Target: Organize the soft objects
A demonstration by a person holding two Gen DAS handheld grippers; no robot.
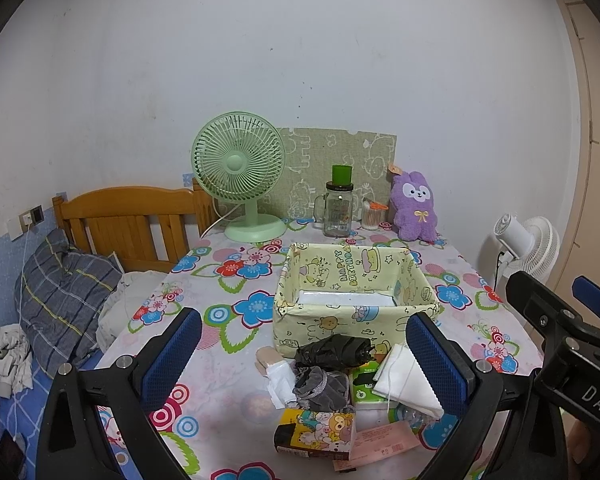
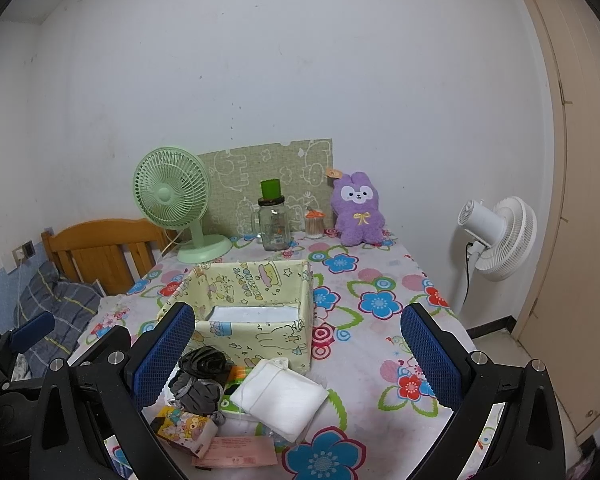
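Note:
A yellow cartoon-print fabric box (image 1: 300, 272) (image 2: 300, 320) stands open in the middle of the flowered table. In front of it lies a heap: a crumpled black bag (image 1: 332, 350) (image 2: 204, 362), a grey drawstring pouch (image 1: 322, 388) (image 2: 196, 394), a folded white cloth (image 1: 404, 380) (image 2: 280, 398), a green tissue pack (image 1: 362, 390), a cartoon-print carton (image 1: 316, 434) (image 2: 184, 428). My left gripper (image 1: 302, 354) is open above the heap, holding nothing. My right gripper (image 2: 298, 354) is open too, with the white cloth between and below its fingers.
At the table's back stand a green desk fan (image 1: 240, 172), a glass jar (image 1: 338, 208) with a green lid, a swab pot (image 1: 372, 214) and a purple plush toy (image 1: 414, 206) (image 2: 358, 208). A bed with a wooden headboard (image 1: 128, 220) lies left; a white floor fan (image 2: 496, 236) stands right.

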